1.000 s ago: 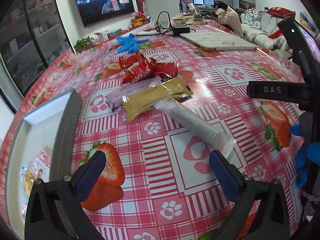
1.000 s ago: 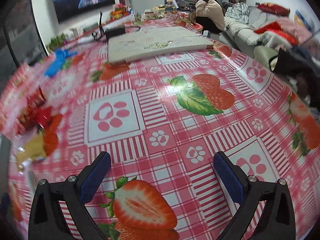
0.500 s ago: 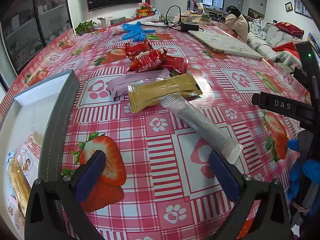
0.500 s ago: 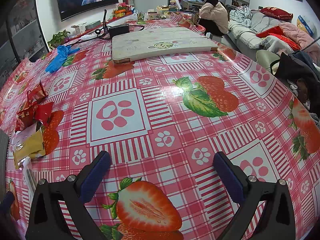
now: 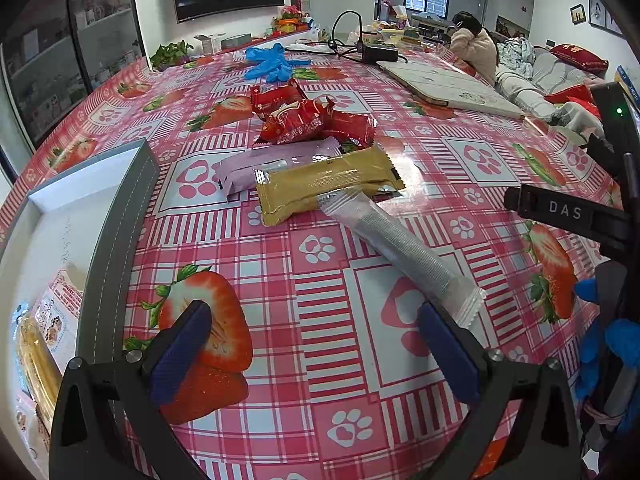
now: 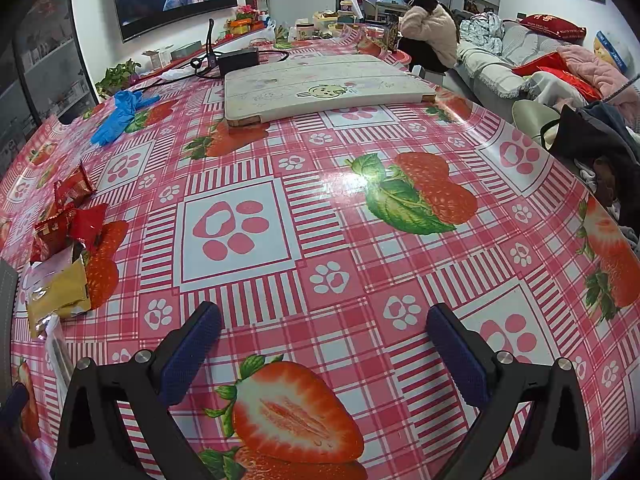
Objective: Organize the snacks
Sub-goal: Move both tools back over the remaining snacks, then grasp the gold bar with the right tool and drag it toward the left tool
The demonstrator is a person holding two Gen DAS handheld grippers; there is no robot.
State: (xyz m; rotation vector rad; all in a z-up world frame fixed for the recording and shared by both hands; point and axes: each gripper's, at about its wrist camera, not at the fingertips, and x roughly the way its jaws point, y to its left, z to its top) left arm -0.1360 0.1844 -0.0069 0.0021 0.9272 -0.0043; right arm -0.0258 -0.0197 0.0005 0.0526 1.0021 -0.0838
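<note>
A pile of snacks lies on the strawberry tablecloth: red packets (image 5: 308, 116), a purple bar (image 5: 276, 162), a gold bar (image 5: 328, 184) and a long clear-wrapped stick (image 5: 400, 248). My left gripper (image 5: 316, 336) is open and empty, just short of the stick's near end, which lies by its right finger (image 5: 448, 352). A grey-rimmed tray (image 5: 116, 232) at left holds a snack pack (image 5: 44, 344). My right gripper (image 6: 320, 340) is open and empty over bare cloth; the red packets (image 6: 68, 220) and gold bar (image 6: 60, 292) lie at its far left.
Blue gloves (image 5: 272, 62) lie at the back of the table. A white board (image 6: 320, 88) and a black adapter with cable (image 6: 240, 58) lie further back. The other gripper's black body (image 5: 576, 216) is at the right of the left wrist view. A person sits beyond the table.
The left gripper has drawn back and tilted a little, so more of the tray and snack pile shows. The right gripper swung slightly and steadied; its view is now sharp. Both stay open.
</note>
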